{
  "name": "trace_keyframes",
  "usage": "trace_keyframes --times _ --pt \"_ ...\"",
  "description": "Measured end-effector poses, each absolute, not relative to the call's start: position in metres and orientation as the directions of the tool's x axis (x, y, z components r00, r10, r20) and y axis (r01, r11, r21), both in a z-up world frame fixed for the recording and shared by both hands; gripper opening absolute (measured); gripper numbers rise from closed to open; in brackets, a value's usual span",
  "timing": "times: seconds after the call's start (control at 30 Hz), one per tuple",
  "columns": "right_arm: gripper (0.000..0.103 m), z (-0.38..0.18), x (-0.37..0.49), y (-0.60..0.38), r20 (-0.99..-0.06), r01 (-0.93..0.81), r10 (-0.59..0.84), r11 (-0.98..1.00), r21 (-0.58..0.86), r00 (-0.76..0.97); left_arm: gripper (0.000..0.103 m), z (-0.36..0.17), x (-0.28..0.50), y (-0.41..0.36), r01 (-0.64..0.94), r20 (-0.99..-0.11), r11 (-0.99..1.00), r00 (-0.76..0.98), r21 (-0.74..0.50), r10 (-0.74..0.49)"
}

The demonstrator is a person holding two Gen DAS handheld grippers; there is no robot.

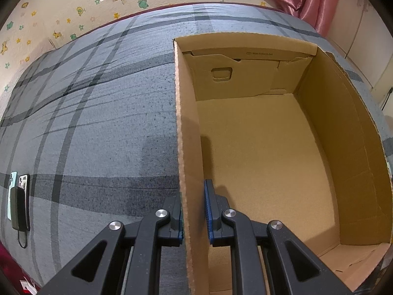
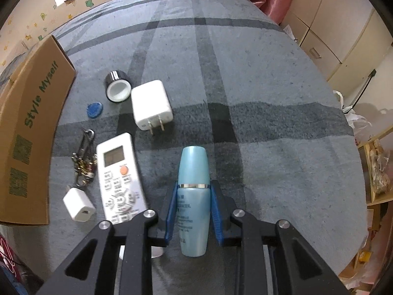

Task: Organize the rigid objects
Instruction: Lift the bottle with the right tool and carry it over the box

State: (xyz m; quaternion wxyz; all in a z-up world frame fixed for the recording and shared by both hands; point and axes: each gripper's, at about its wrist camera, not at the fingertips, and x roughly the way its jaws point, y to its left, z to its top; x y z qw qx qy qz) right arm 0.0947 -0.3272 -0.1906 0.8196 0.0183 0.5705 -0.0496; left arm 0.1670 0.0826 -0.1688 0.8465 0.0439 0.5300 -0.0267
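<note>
The cardboard box [image 1: 258, 147] is matt, rough-edged corrugated board; the plaid bedcover [image 1: 98, 123] is woven cloth, slightly pilled. The blue bottle [image 2: 193, 196] looks smooth satin plastic – with a shiny metal band – and the charger [image 2: 151, 103] glossy white plastic (prongs metal).

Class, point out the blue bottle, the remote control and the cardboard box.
blue bottle [image 2: 194, 169], right wrist view, on its cap.
remote control [image 2: 118, 172], right wrist view, beside the orange button.
cardboard box [image 1: 189, 132], left wrist view, on its left wall.
</note>
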Motion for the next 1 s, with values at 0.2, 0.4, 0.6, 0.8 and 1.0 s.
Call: trace_keyframes --times 0.2,0.4,0.6,0.8,1.0 --pt "0.027 -0.166 0.101 -0.322 -0.930 0.101 -0.058 0.995 -0.023 0.364 0.014 -0.168 0.167 0.084 0.092 -0.900 0.995 0.436 0.040 -0.004" --pt "0.027 -0.139 0.104 -0.304 -0.920 0.083 -0.051 0.996 -0.020 0.388 0.014 -0.168 0.166 0.084 0.093 -0.899 0.995 0.437 0.041 -0.004" --pt "0.027 -0.120 0.122 -0.287 -0.911 0.057 -0.049 0.998 -0.028 0.410 0.014 -0.168 0.167 0.082 0.095 -0.900 0.994 0.436 0.048 0.002" --pt "0.027 -0.108 0.134 -0.266 -0.905 0.028 -0.031 0.999 -0.021 0.424 0.014 -0.167 0.167 0.079 0.095 -0.900 0.994 0.435 0.057 0.010" --pt "0.027 -0.099 0.144 -0.244 -0.899 -0.010 -0.004 1.000 -0.009 0.437 0.014 -0.167 0.167 0.079 0.096 -0.901 0.994 0.434 0.058 0.011"
